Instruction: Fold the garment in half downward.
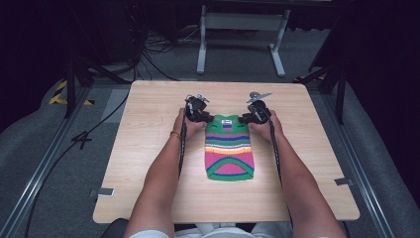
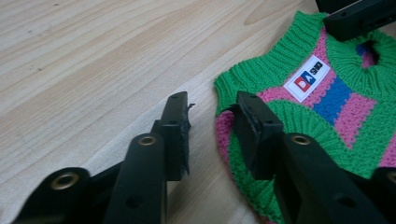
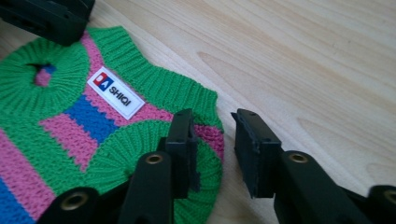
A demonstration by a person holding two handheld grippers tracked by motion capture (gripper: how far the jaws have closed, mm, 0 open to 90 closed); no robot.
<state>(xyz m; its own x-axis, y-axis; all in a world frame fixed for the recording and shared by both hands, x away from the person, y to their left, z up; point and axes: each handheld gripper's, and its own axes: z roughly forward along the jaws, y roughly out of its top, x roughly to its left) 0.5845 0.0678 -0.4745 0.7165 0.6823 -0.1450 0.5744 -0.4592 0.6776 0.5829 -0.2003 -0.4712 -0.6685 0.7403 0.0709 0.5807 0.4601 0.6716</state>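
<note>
A small knitted sweater (image 1: 229, 148) in green, pink, blue and orange stripes lies flat in the middle of the wooden table (image 1: 148, 148), collar end away from the person. A white label (image 2: 307, 78) sits below the collar. My left gripper (image 1: 204, 117) rests at the sweater's far left corner, open, with that corner (image 2: 224, 116) against its right jaw. My right gripper (image 1: 246, 118) is at the far right corner, open, its left jaw over the knit edge (image 3: 210, 135) and its right jaw over bare wood. Nothing is held.
The table's far edge (image 1: 218, 83) lies just beyond the grippers. Behind it stand a white metal frame (image 1: 242, 29) and loose cables (image 1: 153, 49) on grey floor. Rails (image 1: 44, 163) run along both sides of the table.
</note>
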